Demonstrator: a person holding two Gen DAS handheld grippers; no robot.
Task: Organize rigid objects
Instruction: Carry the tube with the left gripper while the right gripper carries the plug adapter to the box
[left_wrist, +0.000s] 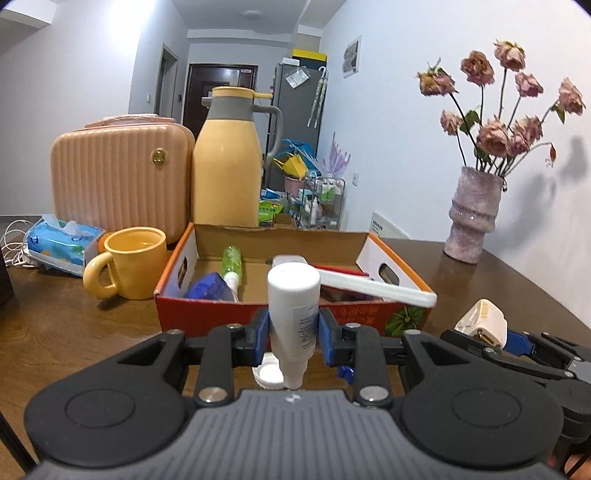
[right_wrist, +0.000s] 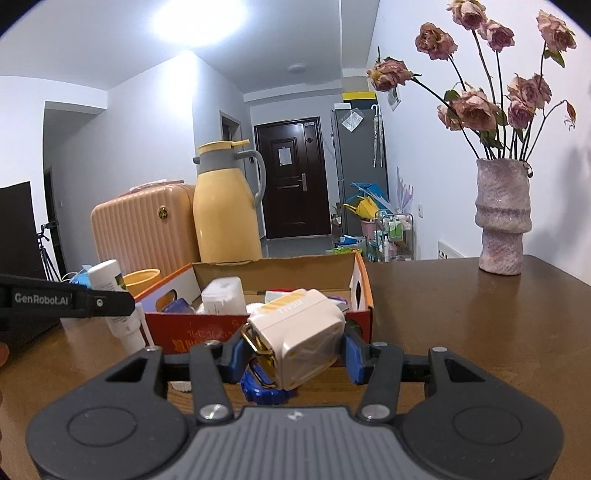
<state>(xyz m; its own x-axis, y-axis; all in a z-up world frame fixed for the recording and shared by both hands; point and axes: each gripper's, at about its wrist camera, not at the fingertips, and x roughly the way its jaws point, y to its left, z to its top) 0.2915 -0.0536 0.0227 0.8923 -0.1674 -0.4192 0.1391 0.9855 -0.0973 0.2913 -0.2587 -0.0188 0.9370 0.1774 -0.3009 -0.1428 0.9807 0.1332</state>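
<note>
My left gripper (left_wrist: 293, 326) is shut on a white bottle (left_wrist: 293, 310), held upright just in front of the open cardboard box (left_wrist: 258, 314). The box holds a green spray bottle (left_wrist: 232, 260), a blue item (left_wrist: 210, 288) and a white flat piece (left_wrist: 373, 284). My right gripper (right_wrist: 291, 356) is shut on a white plug adapter (right_wrist: 299, 336) with brass pins, held above the table before the box (right_wrist: 207, 332). The adapter (left_wrist: 480, 317) and right gripper also show at the right of the left wrist view. The white bottle (right_wrist: 110, 280) shows at the left of the right wrist view.
A yellow mug (left_wrist: 133, 262), tissue pack (left_wrist: 62, 240), pink case (left_wrist: 122, 184) and yellow thermos jug (left_wrist: 227, 162) stand left of and behind the box. A vase of dried roses (left_wrist: 472, 214) stands at the right. A white cap (left_wrist: 267, 373) and a blue cap (right_wrist: 264, 391) lie on the table.
</note>
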